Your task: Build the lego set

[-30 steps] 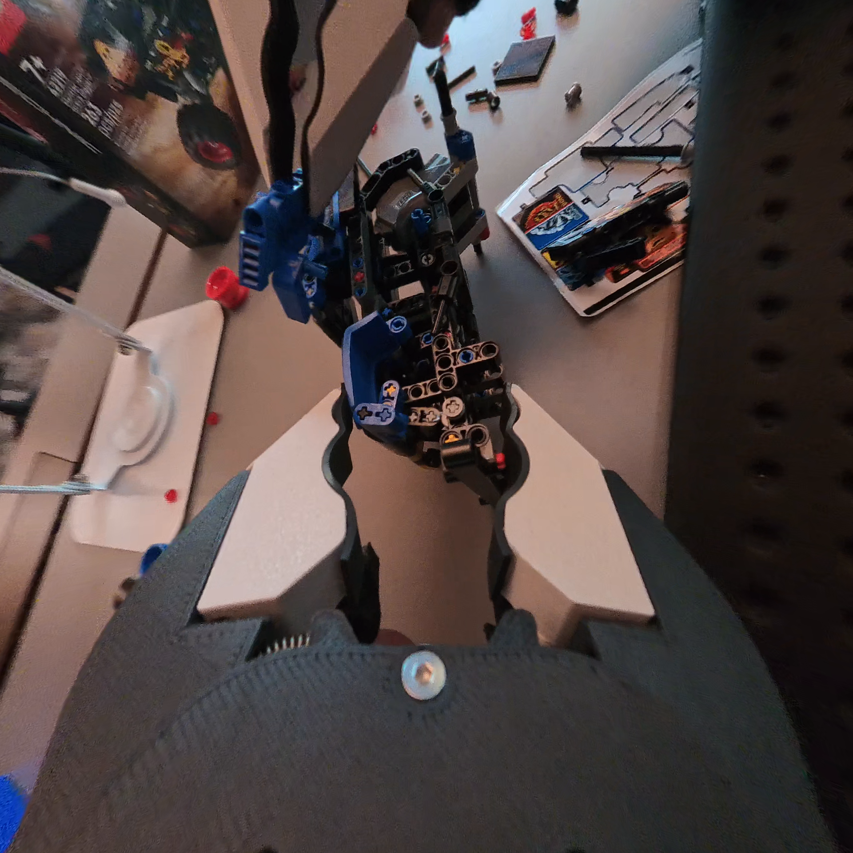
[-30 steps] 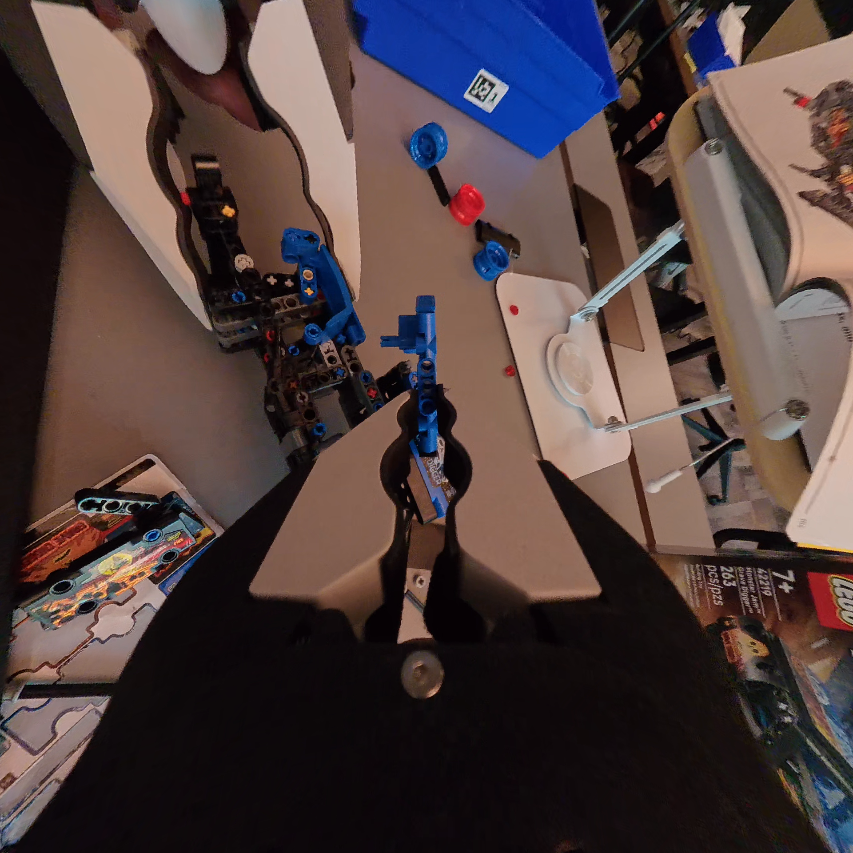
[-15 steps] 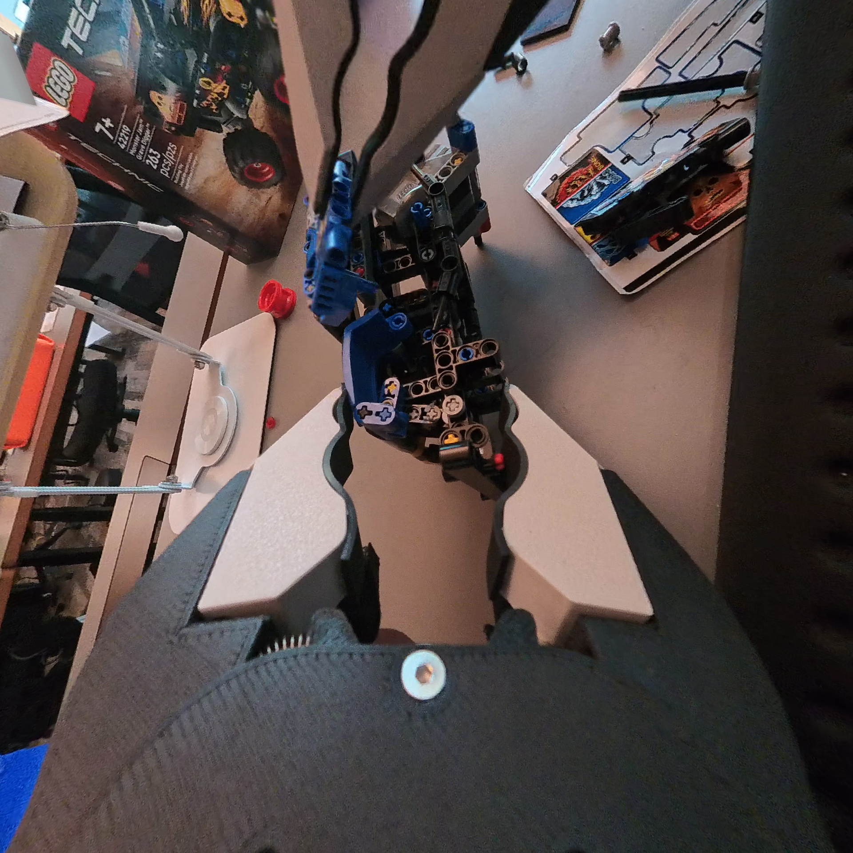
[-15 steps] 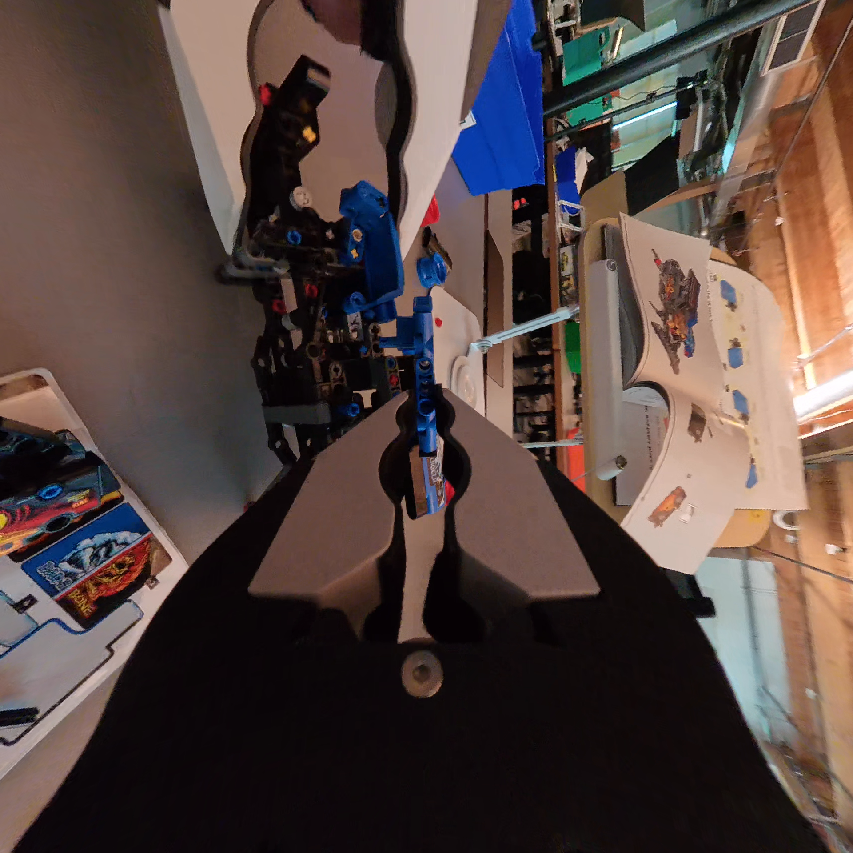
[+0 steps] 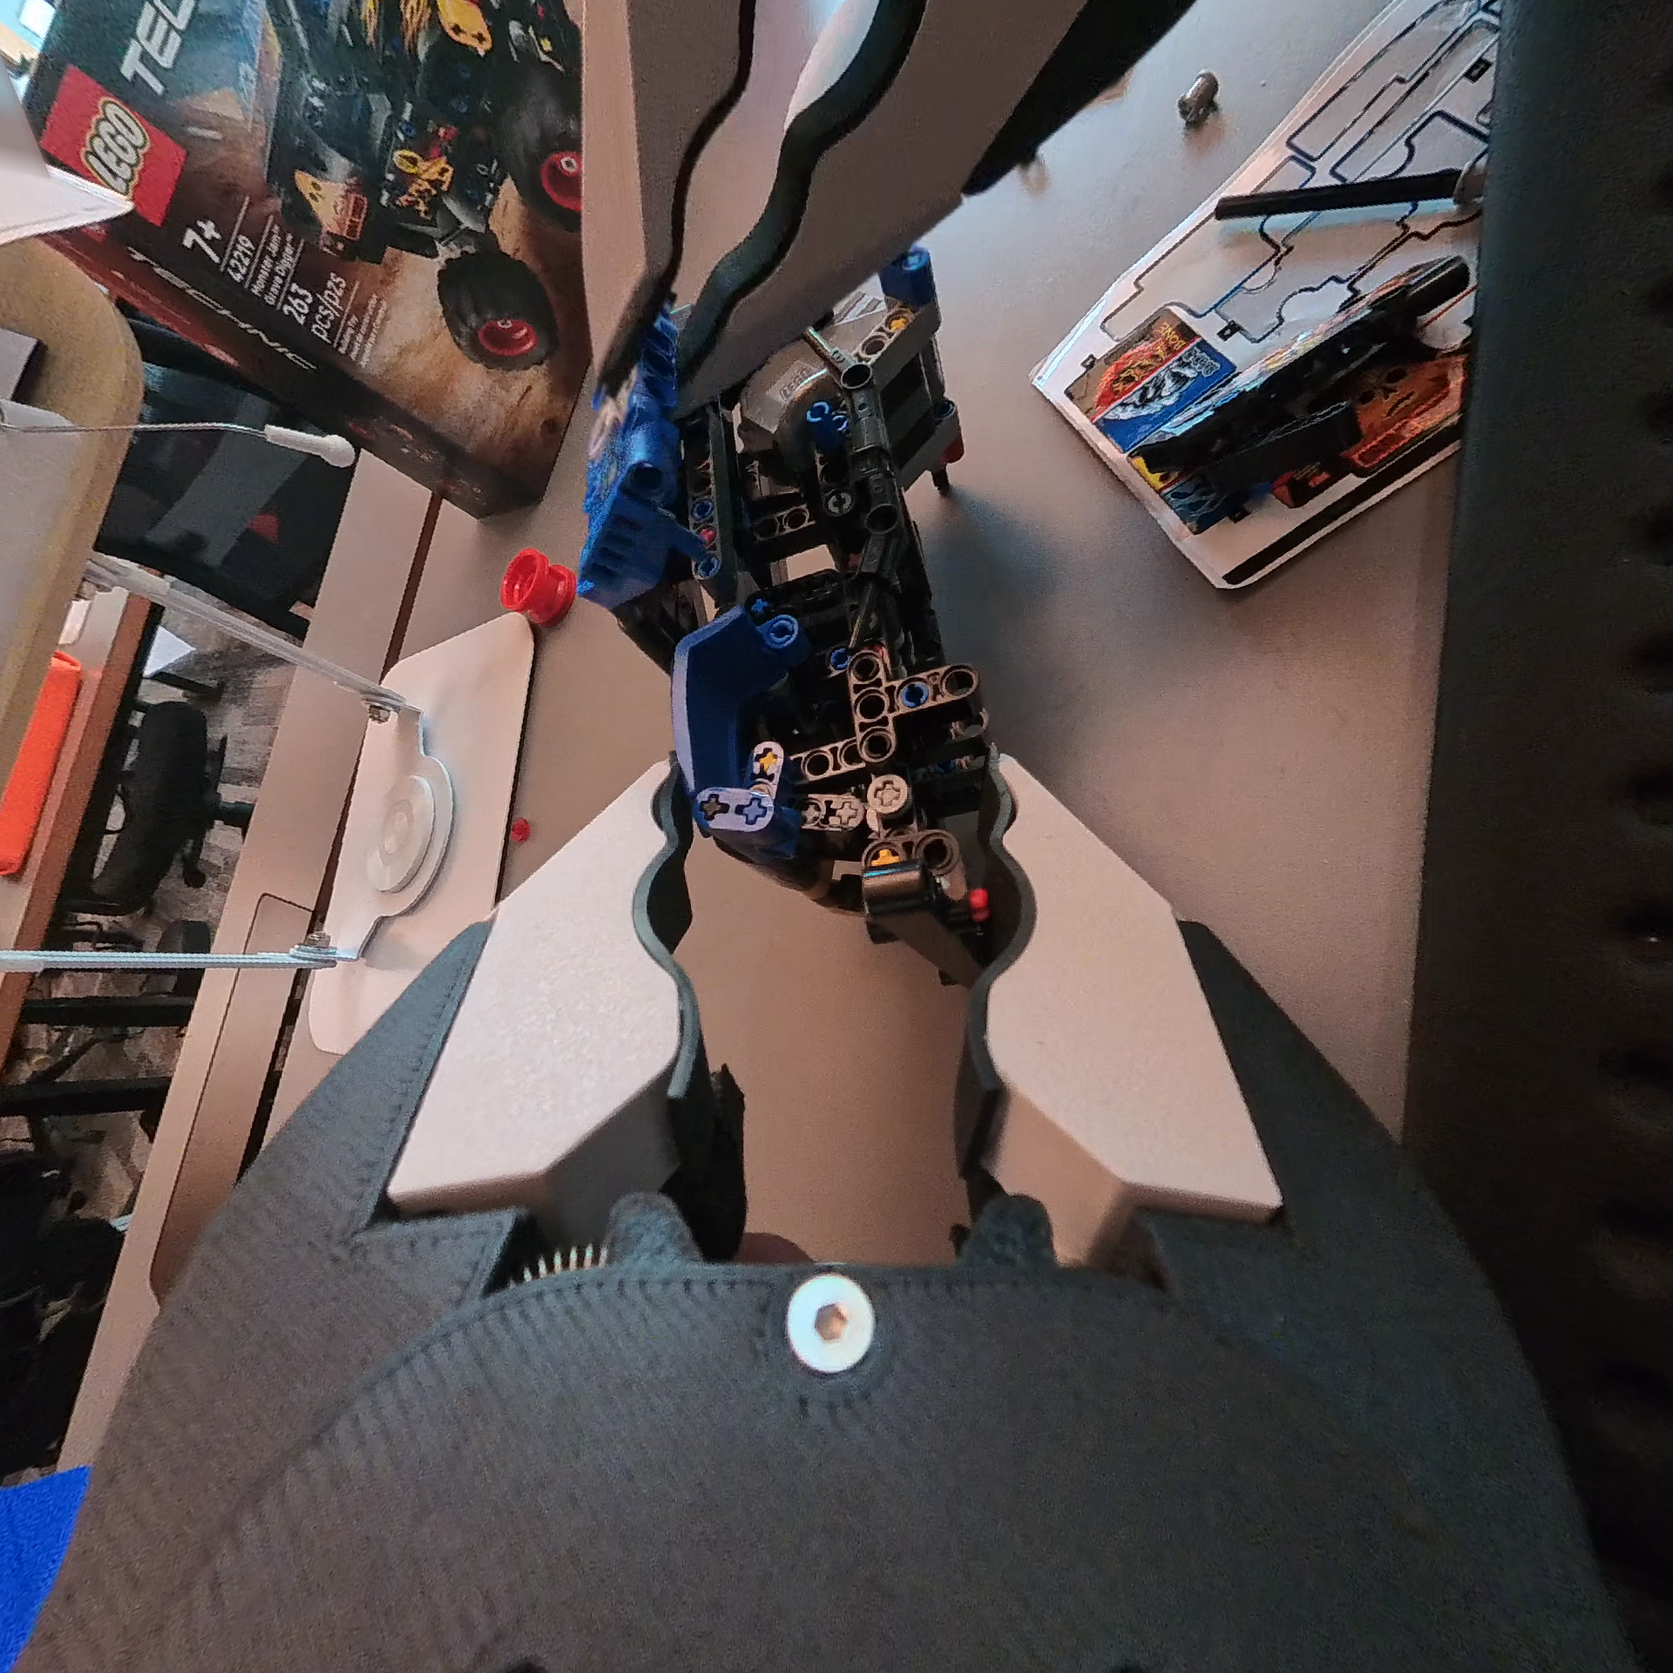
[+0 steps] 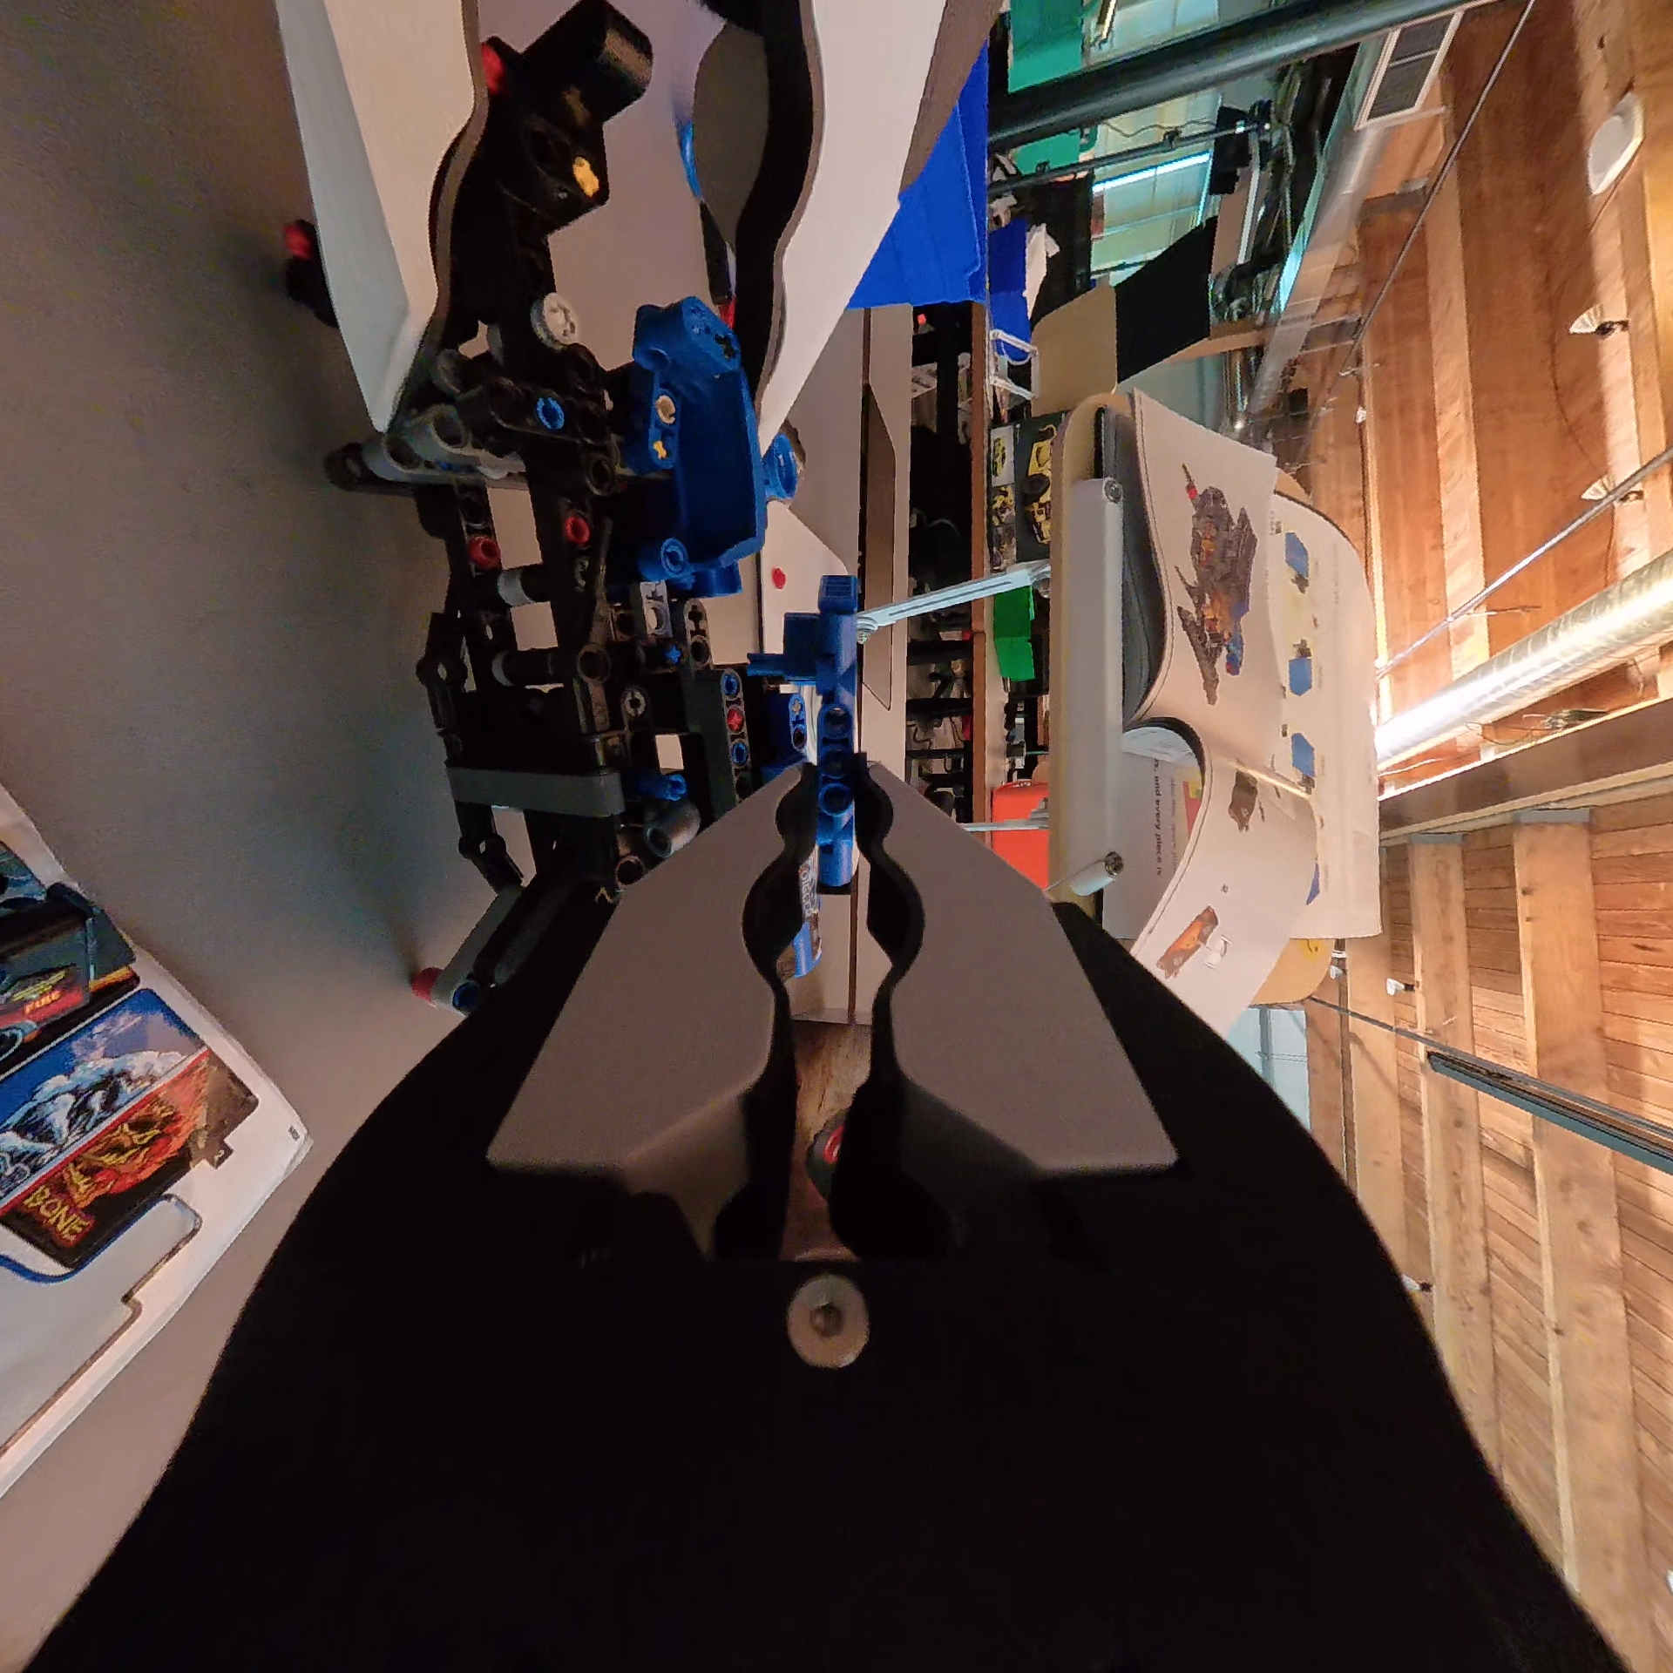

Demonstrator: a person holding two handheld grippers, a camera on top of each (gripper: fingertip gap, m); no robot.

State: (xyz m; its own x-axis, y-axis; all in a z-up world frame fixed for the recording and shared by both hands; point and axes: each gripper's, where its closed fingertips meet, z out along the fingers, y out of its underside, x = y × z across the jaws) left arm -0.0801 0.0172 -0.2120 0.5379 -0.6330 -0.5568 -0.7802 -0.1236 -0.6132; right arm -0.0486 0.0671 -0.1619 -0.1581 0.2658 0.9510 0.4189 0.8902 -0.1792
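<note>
Gripping one end of the single black-and-blue lego chassis [image 5: 819, 688] above the grey table [image 5: 1132, 769], the left gripper [image 5: 833, 815] is clamping it; the right gripper [image 6: 831, 797] is pinching one blue beam piece [image 6: 833, 733] against its side. One red wheel hub [image 5: 539, 584] and one sticker sheet [image 5: 1267, 380] are lying nearby.

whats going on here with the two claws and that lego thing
A person is building a lego vehicle with two handheld claws. The left claw grips one end of the half-built black and blue chassis above the grey table. The right claw is shut on a blue beam piece, holding it against the chassis side. A sticker sheet, the set's box and a loose red wheel hub lie nearby.
</note>
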